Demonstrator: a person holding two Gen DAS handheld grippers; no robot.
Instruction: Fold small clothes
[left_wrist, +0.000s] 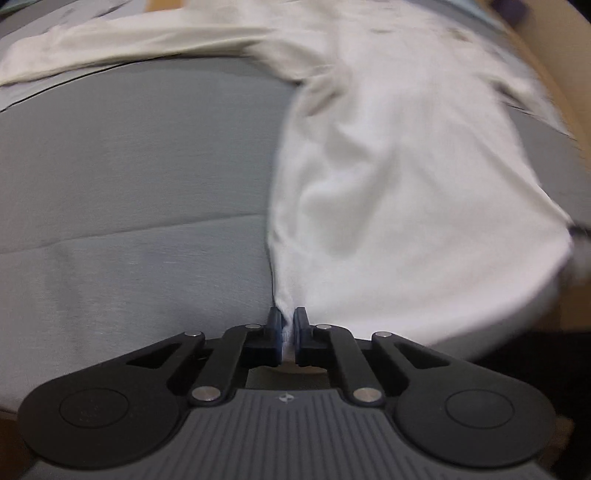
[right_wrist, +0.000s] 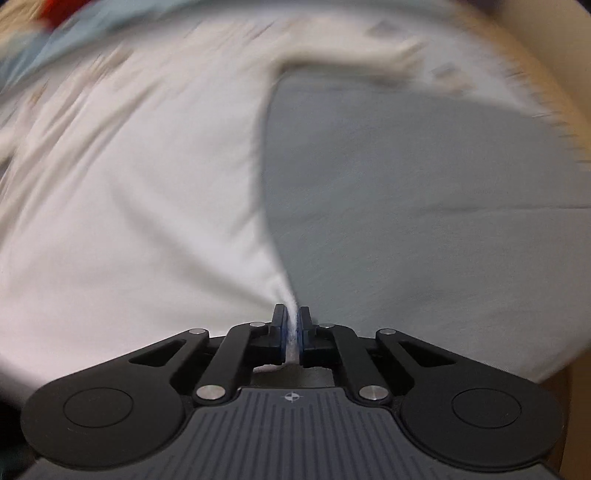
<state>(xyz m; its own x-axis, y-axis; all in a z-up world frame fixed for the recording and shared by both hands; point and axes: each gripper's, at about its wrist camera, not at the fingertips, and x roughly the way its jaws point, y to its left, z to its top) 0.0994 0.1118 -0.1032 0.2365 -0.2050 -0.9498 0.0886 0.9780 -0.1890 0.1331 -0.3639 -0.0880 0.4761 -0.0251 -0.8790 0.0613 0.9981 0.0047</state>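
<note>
A white long-sleeved shirt (left_wrist: 399, 177) lies spread on a grey cloth surface (left_wrist: 140, 166). My left gripper (left_wrist: 287, 325) is shut on the shirt's left hem corner, with the body stretching up and to the right and one sleeve (left_wrist: 122, 44) lying across the far left. In the right wrist view the shirt (right_wrist: 129, 177) fills the left half. My right gripper (right_wrist: 291, 321) is shut on its right hem corner, and the other sleeve (right_wrist: 354, 62) reaches across the top. Both views are blurred by motion.
The grey surface (right_wrist: 424, 192) has a wooden edge at the far right (left_wrist: 554, 74). A pale blue cloth (right_wrist: 74, 33) and something red (right_wrist: 62, 7) lie beyond the shirt at the top left of the right wrist view.
</note>
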